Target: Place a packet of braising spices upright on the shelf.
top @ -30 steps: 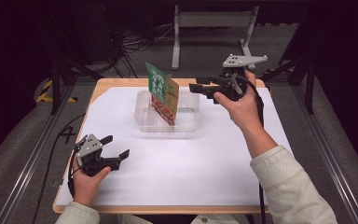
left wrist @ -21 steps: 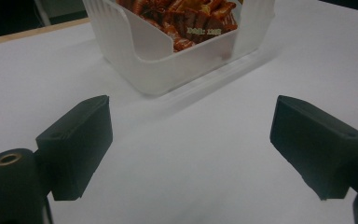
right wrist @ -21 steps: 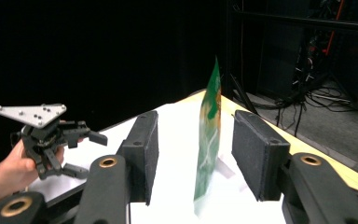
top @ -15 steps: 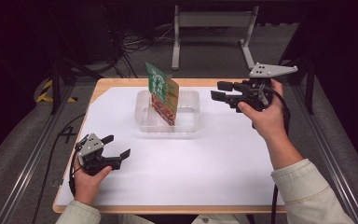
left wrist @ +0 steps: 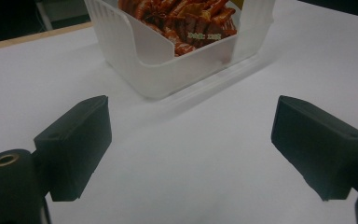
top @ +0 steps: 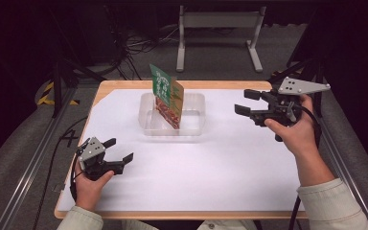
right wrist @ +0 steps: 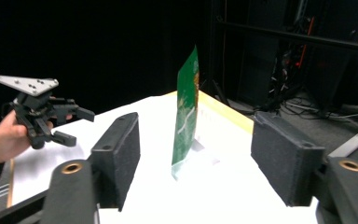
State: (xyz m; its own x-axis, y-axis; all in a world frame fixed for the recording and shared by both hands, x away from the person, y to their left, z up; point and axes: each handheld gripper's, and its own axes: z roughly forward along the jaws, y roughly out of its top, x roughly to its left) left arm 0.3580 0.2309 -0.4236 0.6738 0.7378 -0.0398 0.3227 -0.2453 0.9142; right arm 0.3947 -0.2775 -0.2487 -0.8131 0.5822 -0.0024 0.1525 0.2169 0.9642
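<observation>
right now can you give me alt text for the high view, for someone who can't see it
A green snack packet stands upright in a clear plastic tray at the far middle of a white-covered table. The right gripper, jaws open and empty, is held off to the tray's right, pointing toward it. The left gripper rests near the front left, also open and empty.

The snack bag [left wrist: 182, 18] is cut off by the left gripper view's top edge, its lower part behind the clear tray's wall [left wrist: 168, 74].
</observation>
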